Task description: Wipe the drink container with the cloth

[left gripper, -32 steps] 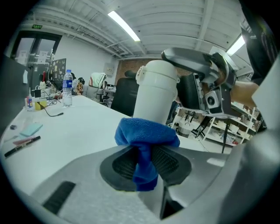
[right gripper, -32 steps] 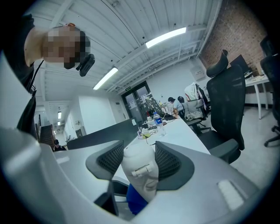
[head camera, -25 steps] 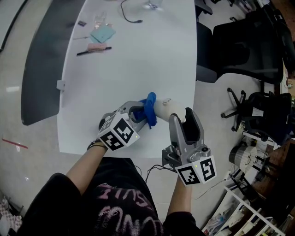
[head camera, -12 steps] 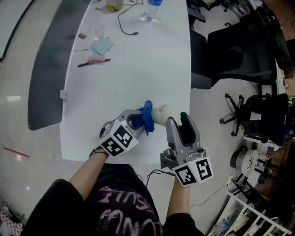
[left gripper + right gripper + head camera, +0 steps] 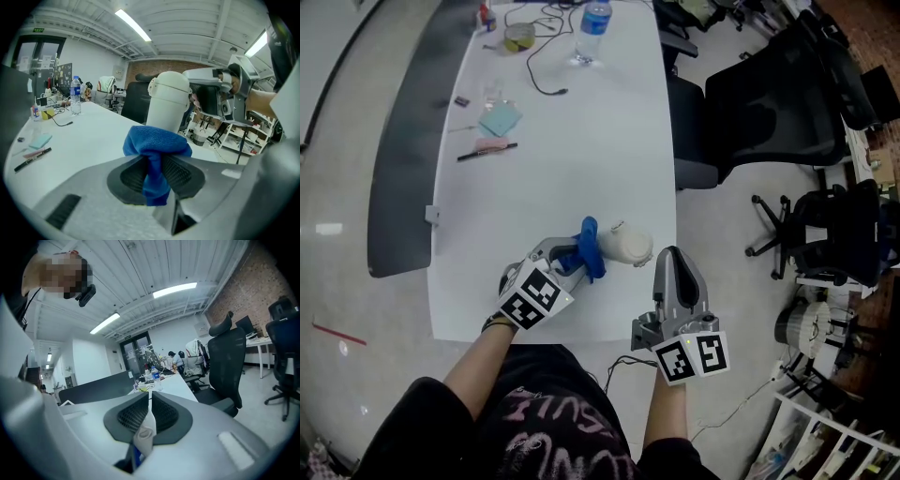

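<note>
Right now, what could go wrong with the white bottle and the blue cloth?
1. The right tongs have just been closing beside the drink container, not around it, so nothing steadies it. A push from the cloth pinched in the left tongs might tip it.
2. It stands near the right edge of the table, so it could slide or roll off.

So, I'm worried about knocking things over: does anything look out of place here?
Nothing is spilled or damaged. The drink container stands upright but close to the right edge of the table, which looks slightly risky.
</note>
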Demonstrator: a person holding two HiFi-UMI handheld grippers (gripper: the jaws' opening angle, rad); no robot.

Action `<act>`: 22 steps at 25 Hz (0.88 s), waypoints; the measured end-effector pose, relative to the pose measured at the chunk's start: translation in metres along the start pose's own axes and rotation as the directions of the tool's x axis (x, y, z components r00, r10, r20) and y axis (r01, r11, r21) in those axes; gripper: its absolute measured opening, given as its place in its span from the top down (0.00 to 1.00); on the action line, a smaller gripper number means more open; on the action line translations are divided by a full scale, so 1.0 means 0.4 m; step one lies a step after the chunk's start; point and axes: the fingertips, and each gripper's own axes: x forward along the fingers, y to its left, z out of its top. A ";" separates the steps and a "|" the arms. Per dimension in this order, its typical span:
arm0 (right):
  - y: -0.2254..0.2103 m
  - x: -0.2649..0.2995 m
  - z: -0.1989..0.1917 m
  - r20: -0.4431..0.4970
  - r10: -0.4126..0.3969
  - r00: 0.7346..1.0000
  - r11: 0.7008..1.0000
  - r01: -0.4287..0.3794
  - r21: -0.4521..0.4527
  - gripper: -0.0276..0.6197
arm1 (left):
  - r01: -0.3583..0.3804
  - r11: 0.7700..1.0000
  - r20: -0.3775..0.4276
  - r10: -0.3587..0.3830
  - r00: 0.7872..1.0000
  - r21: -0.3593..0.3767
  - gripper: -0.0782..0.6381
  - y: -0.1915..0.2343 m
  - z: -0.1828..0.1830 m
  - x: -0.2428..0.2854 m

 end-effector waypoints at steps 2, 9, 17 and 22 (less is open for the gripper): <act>-0.008 -0.013 -0.004 -0.004 -0.023 1.000 1.000 0.023 0.000 0.96 | -0.011 1.000 0.000 0.011 1.000 0.002 0.76 -0.002 0.006 -0.013; -0.020 -0.050 -0.020 0.004 -0.082 0.997 0.997 0.081 0.012 0.97 | -0.039 0.998 0.022 0.038 0.999 0.044 0.76 -0.015 0.021 -0.052; -0.007 -0.095 -0.007 0.020 -0.089 0.996 0.996 0.088 0.009 0.97 | -0.088 0.993 0.058 0.084 0.995 0.073 0.76 -0.043 0.063 -0.106; 0.015 -0.129 -0.004 0.023 -0.089 0.996 0.996 0.088 0.009 0.97 | -0.118 0.989 0.093 0.110 0.990 0.086 0.76 -0.067 0.089 -0.150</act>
